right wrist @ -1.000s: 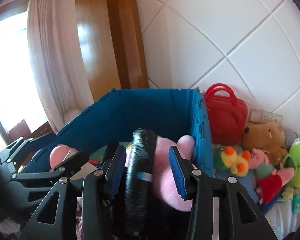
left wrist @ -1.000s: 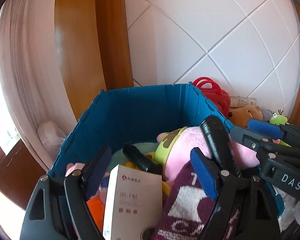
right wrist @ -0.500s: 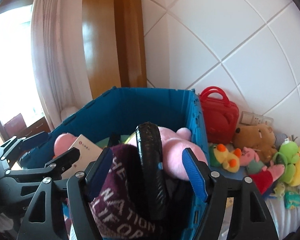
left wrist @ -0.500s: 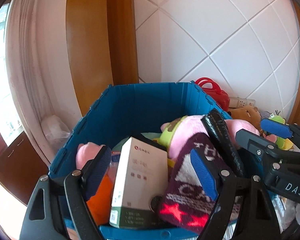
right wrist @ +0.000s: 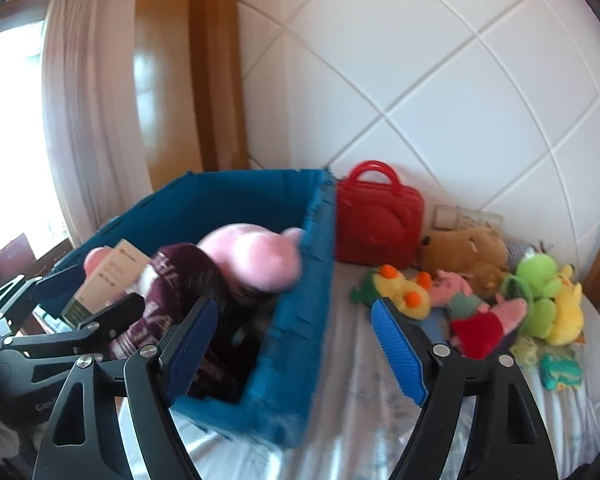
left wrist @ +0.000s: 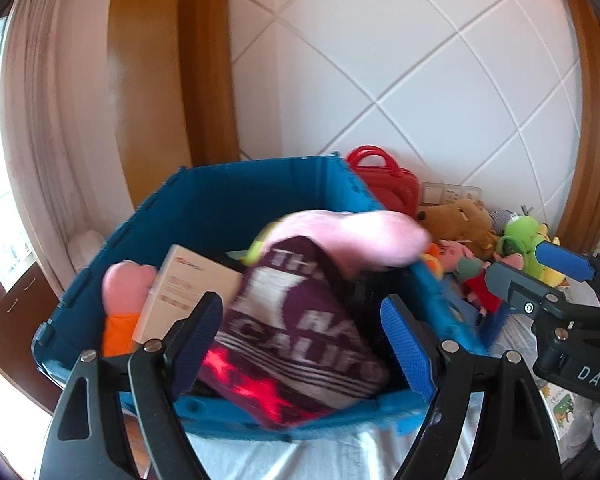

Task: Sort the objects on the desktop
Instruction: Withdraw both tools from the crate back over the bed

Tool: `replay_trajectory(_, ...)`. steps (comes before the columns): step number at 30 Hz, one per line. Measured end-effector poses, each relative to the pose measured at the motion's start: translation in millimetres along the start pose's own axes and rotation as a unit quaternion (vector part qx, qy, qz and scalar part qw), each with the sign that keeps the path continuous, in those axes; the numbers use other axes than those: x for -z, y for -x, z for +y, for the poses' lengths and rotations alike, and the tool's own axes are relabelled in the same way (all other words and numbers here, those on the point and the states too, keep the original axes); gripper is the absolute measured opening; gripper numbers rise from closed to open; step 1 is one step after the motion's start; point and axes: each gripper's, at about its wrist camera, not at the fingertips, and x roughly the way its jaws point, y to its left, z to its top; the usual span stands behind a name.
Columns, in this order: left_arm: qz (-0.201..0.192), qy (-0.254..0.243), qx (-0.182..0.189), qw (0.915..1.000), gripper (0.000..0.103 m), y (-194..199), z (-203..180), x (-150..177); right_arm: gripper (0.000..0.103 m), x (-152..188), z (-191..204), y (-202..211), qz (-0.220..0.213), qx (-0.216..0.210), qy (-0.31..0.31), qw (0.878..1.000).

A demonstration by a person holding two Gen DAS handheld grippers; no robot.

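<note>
A blue bin (left wrist: 240,200) stands on a pale sheet, filled with a pink plush (left wrist: 352,232), a maroon lettered cloth (left wrist: 300,320), a white box (left wrist: 188,288) and a small pink and orange plush (left wrist: 124,280). My left gripper (left wrist: 302,328) hangs open in front of the bin's near wall, nothing between its fingers. My right gripper (right wrist: 296,324) is off the bin's right corner (right wrist: 300,320), its jaws opening and empty. A dark ridged object (right wrist: 228,292) lies blurred in the bin beside the cloth. Each gripper shows in the other's view, the right gripper (left wrist: 560,276) and the left gripper (right wrist: 80,300).
A red carry case (right wrist: 376,220) leans on the tiled wall right of the bin. A heap of plush toys lies beyond it: a brown bear (right wrist: 460,248), a green frog (right wrist: 536,280), a yellow duck (right wrist: 400,292). The sheet (right wrist: 360,420) runs in front. A curtain hangs at the left.
Both grippers have drawn back from inside the bin to its near side. The right gripper has opened and let go of the dark ridged object, which stays in the bin.
</note>
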Motion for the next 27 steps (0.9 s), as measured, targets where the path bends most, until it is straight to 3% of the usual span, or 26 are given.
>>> replay_trajectory(15, 0.018, -0.018, 0.035, 0.9990, 0.081, 43, -145, 47, 0.087, 63, -129, 94, 0.015, 0.037, -0.029, 0.999)
replay_trajectory(27, 0.048, -0.046, 0.067, 0.9956, 0.082, 29, -197, 65, 0.087, 100, -193, 119, 0.033, 0.080, -0.082, 0.993)
